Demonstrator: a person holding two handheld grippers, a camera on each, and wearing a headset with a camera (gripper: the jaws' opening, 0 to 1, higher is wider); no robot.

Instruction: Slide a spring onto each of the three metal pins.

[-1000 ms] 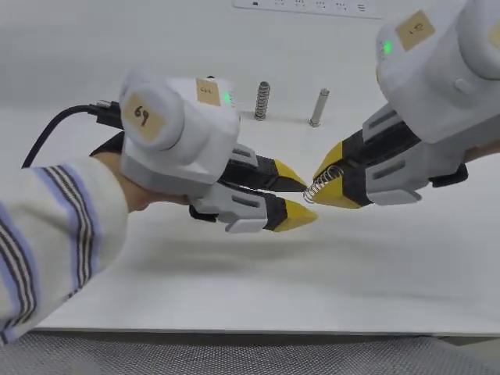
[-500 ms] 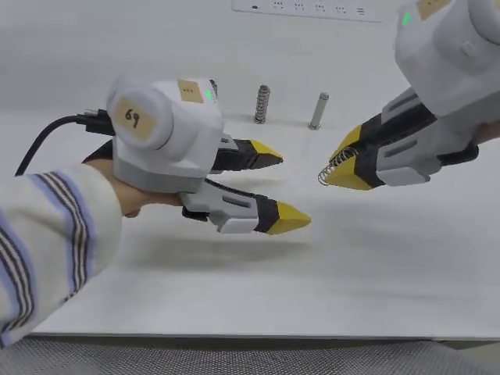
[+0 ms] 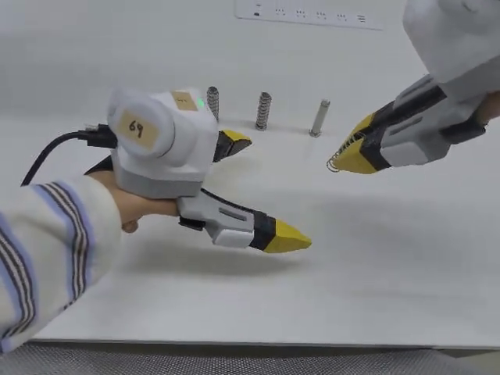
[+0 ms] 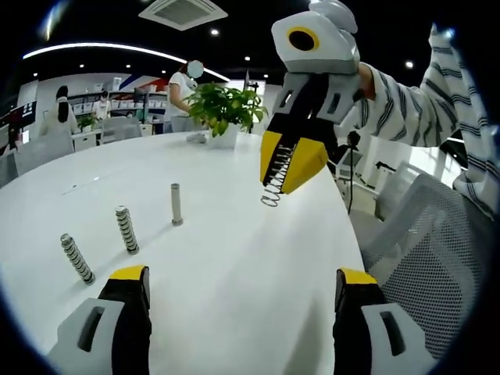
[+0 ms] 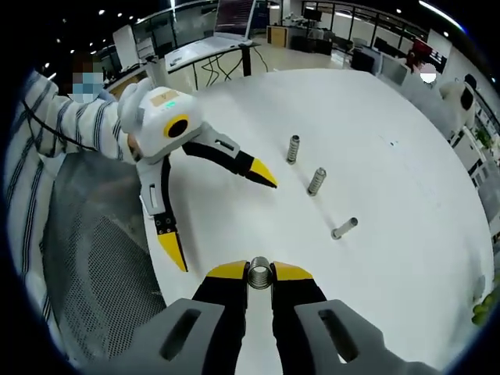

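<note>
Three metal pins stand in a row at the back of the white table. The left pin [image 3: 212,101] and the middle pin [image 3: 263,111] each wear a spring. The right pin [image 3: 319,117] is bare, as it also is in the left gripper view [image 4: 176,204]. My right gripper [image 3: 349,156] hovers just right of the bare pin, shut on a small spring [image 3: 337,162] that sticks out of its yellow tips; the spring [image 5: 258,273] is seen end-on between the jaws. My left gripper [image 3: 262,187] is open wide at the left, with nothing between its jaws.
The white table [image 3: 375,266] stretches to a near edge at the bottom of the head view. A black cable [image 3: 55,133] trails from the left gripper. A power strip [image 3: 308,13] lies at the far edge. A potted plant [image 4: 223,113] stands further along the table.
My left gripper opened wide and drew back to the left, away from the spring. My right gripper carried the spring up and to the right, nearer the bare pin.
</note>
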